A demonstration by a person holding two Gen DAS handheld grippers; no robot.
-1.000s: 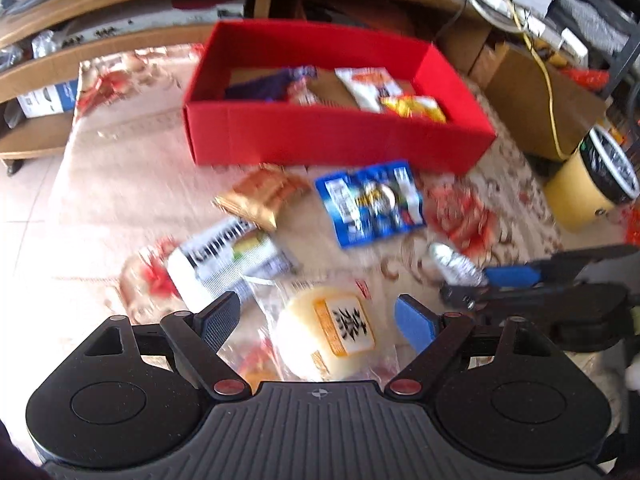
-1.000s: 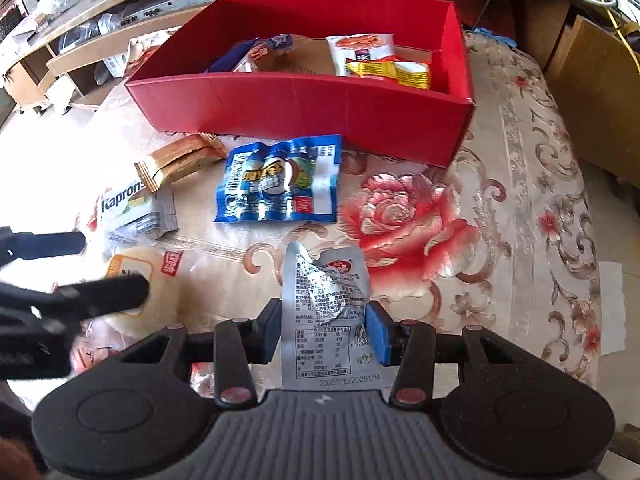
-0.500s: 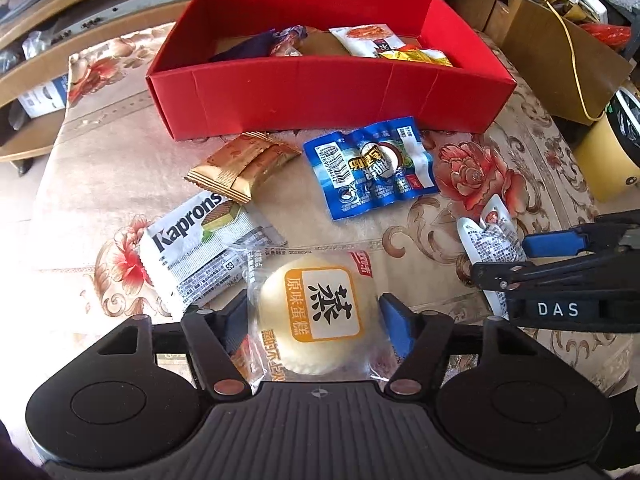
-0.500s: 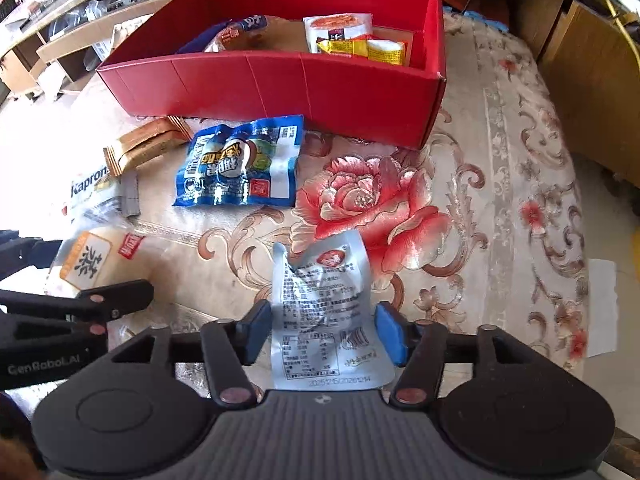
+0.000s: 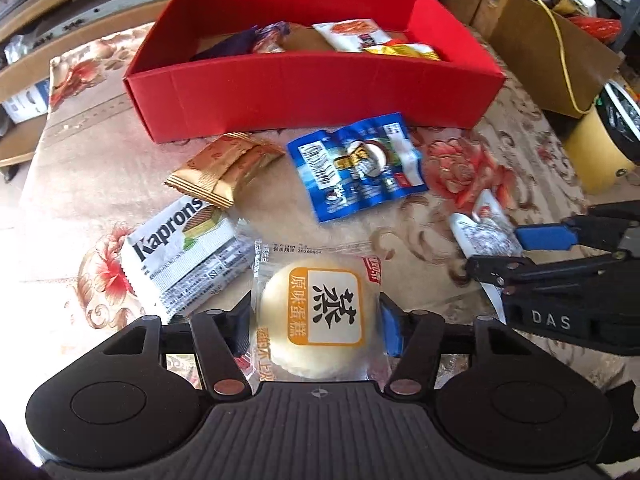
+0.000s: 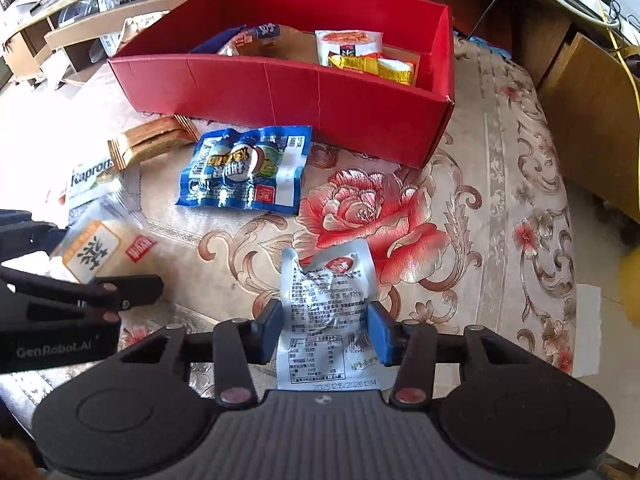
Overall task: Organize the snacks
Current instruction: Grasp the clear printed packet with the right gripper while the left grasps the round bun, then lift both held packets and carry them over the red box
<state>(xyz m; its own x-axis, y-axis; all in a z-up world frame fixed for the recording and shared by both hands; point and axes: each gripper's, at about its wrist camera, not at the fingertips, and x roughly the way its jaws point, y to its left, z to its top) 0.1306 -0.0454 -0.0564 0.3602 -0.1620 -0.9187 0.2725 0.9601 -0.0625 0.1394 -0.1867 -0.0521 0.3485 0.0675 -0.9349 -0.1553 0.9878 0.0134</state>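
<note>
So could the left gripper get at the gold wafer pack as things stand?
Probably not yet: the left gripper is shut on the steamed cake packet, so its jaws are full. The gold wafer pack itself lies uncovered ahead, partly resting on the Kaprons pack.

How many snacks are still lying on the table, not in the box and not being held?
3: the gold packet by the red box, the blue packet beside it, and the Kaprons packet nearer. Some may be hidden.
</note>
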